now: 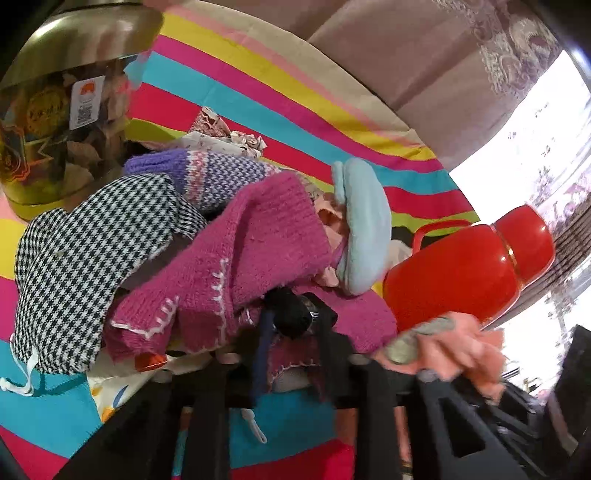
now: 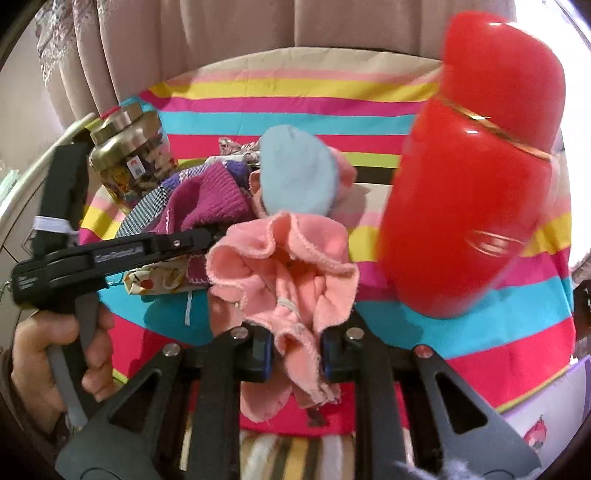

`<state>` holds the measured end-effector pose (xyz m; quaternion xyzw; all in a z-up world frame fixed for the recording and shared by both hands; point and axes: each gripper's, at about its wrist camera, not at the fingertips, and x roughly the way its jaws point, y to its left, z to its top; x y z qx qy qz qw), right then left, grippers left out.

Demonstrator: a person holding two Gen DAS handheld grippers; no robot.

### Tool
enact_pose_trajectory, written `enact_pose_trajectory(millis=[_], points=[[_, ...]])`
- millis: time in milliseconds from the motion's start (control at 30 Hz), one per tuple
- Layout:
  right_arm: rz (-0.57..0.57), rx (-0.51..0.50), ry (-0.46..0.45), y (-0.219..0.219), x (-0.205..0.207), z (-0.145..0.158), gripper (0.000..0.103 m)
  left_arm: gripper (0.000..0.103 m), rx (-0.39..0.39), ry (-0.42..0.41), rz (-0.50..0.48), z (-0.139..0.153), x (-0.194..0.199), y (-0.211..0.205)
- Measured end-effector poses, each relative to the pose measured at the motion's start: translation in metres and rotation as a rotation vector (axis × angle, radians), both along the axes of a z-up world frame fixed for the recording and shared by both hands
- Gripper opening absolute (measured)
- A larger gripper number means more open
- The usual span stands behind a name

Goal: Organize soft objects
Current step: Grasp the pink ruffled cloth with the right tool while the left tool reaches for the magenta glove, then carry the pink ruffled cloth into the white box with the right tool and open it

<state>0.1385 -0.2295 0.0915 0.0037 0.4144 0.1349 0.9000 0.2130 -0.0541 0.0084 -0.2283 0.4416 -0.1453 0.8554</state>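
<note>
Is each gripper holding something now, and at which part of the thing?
The right gripper holds the pink fleece garment, pinched at a bunched lower fold. The left gripper reaches into the magenta knit sweater, but whether it grips it cannot be told.

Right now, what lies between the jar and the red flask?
The heap of soft things: houndstooth cloth, magenta knit, pale blue piece. The left wrist view shows it best, jar left, red flask right.

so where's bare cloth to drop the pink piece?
Free: the striped cloth behind the pile, toward the curtain, and the near strip below the red flask. Crowded: the clothes pile between the jar and flask. The right tool grips the pink cloth; the left tool sits in the pile.
</note>
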Motion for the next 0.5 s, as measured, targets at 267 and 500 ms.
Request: enact_pose_trajectory(millis=[267,500], points=[[-0.075,0.022,-0.002,-0.054,-0.034,0.012,0.022,0.056,0.165,0.006,-0.006,0.005,0.005,-0.031],[-0.148,0.029,-0.015,-0.102,-0.054,0.022,0.022,0.056,0.315,0.032,0.022,0.004,0.017,-0.053]])
